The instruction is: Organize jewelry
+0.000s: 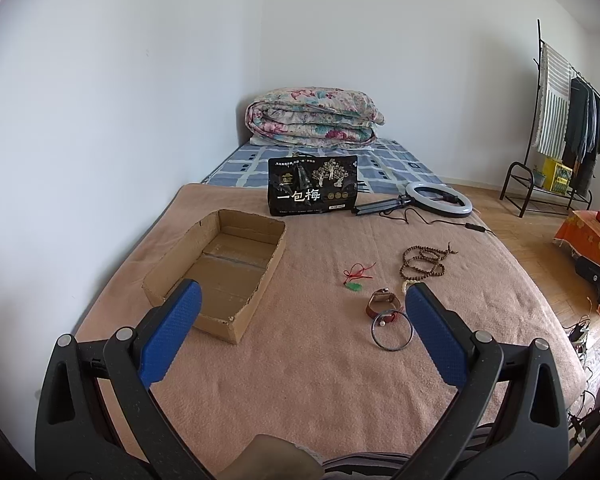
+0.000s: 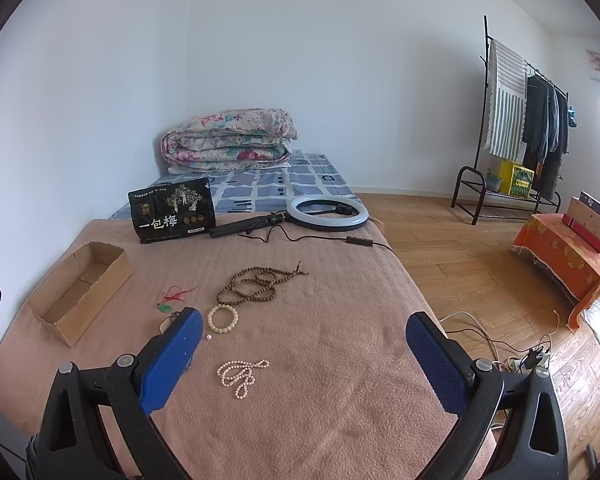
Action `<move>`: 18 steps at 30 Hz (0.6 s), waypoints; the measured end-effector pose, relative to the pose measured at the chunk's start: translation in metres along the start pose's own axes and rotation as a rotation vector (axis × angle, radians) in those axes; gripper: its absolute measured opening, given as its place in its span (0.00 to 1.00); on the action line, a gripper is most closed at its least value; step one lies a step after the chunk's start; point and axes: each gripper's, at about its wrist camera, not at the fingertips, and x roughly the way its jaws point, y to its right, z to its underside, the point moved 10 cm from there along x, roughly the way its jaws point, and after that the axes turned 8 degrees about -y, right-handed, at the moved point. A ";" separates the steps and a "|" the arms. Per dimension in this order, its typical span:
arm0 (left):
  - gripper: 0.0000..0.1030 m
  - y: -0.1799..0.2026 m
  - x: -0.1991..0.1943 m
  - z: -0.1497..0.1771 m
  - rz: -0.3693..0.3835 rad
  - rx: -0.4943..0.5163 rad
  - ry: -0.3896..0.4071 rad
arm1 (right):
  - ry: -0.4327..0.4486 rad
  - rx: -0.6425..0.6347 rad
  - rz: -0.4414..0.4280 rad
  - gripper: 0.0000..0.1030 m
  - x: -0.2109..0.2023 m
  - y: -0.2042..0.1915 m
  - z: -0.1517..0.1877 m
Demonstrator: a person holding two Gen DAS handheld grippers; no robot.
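Note:
An open cardboard box [image 1: 220,268] lies on the pink blanket, also in the right wrist view [image 2: 80,288]. Jewelry lies to its right: a brown bead necklace [image 1: 422,264] [image 2: 256,286], a red cord with green pendant [image 1: 356,276] [image 2: 172,298], a brown-strap watch [image 1: 384,300], a thin bangle [image 1: 392,332], a cream bead bracelet [image 2: 223,319] and a pearl necklace [image 2: 242,374]. My left gripper [image 1: 302,300] is open and empty above the blanket. My right gripper [image 2: 304,330] is open and empty, near the pearls.
A black snack bag [image 1: 313,190] and a ring light [image 1: 438,198] with its cable lie farther back, before a folded floral quilt [image 1: 314,118]. A clothes rack [image 2: 512,140] and an orange-covered stand [image 2: 568,256] are on the wooden floor to the right.

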 end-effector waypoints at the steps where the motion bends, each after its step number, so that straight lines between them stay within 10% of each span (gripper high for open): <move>1: 1.00 0.000 -0.001 0.000 0.000 0.001 0.000 | 0.000 0.000 0.000 1.00 0.000 0.000 0.000; 18: 1.00 -0.001 0.000 0.001 0.001 -0.002 -0.001 | -0.007 0.000 -0.004 1.00 0.002 -0.001 0.002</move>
